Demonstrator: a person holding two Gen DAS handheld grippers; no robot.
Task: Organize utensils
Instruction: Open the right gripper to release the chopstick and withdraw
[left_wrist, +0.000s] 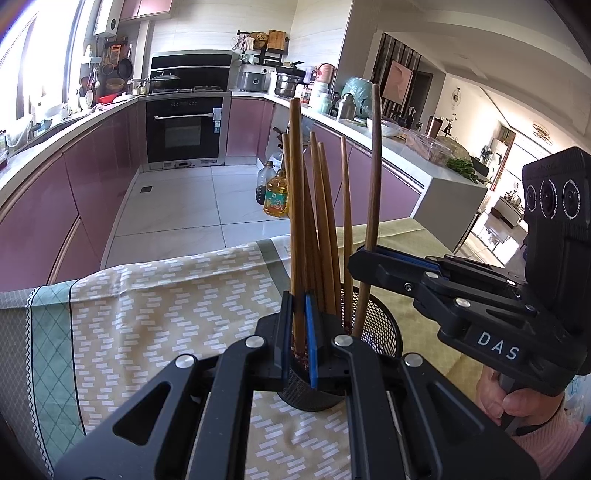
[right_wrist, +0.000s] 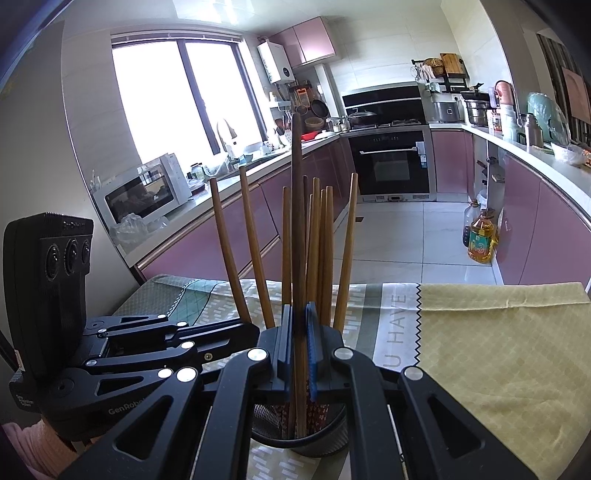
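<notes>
Left gripper (left_wrist: 298, 332) level over the mesh cup (left_wrist: 380, 332), jaws clamped on one upright chopstick (left_wrist: 296, 206); right gripper (right_wrist: 298, 343) alongside, clamped on a darker chopstick (right_wrist: 298, 221); remaining brown chopsticks (right_wrist: 325, 251) fanned upright in cup, on patterned tablecloth (left_wrist: 155, 295).

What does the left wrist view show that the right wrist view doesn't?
Only the left wrist view shows the right tool shut on a darker chopstick, plus greens on the counter end. Only the right wrist view shows the microwave and window. Both show the mesh holder of chopsticks on the tablecloth, the oven and oil bottle.
</notes>
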